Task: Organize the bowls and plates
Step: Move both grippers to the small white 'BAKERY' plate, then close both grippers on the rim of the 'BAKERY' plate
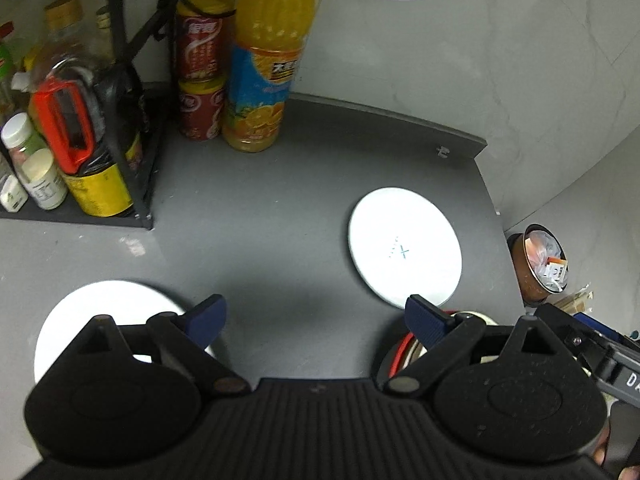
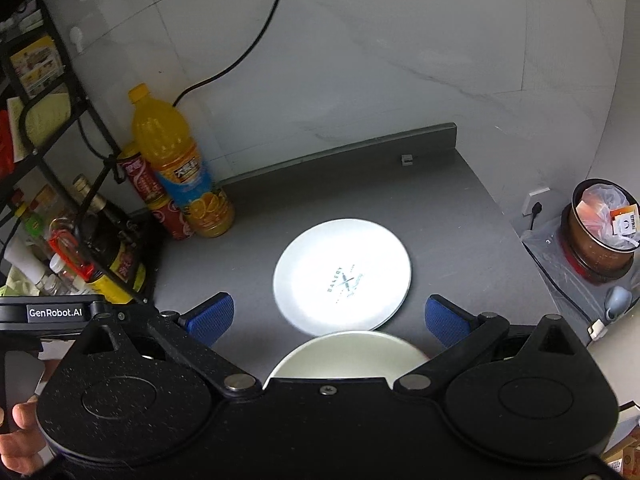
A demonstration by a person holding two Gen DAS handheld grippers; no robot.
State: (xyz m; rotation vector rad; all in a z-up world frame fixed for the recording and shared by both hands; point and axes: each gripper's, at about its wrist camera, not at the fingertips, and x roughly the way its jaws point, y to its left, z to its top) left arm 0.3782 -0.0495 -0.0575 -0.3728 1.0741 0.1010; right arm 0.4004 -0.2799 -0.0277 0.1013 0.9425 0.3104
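Observation:
A white plate (image 1: 404, 248) with a small printed mark lies on the grey counter (image 1: 260, 220); the right wrist view shows the same plate (image 2: 342, 276) ahead of my right gripper. A second white plate (image 1: 96, 312) lies at the near left, partly hidden by my left gripper's left finger. A bowl (image 1: 404, 352) with a red band shows behind the left gripper's right finger. A white bowl (image 2: 348, 356) sits just below the right gripper. My left gripper (image 1: 316, 320) hangs open above bare counter. My right gripper (image 2: 330, 318) is open too, holding nothing.
An orange juice bottle (image 1: 268, 60) and stacked red cans (image 1: 200, 68) stand at the back by the wall. A black rack (image 1: 80, 120) of sauce bottles fills the left. A brown bin (image 2: 600, 232) sits beyond the counter's right edge. A black cable (image 2: 248, 40) hangs on the wall.

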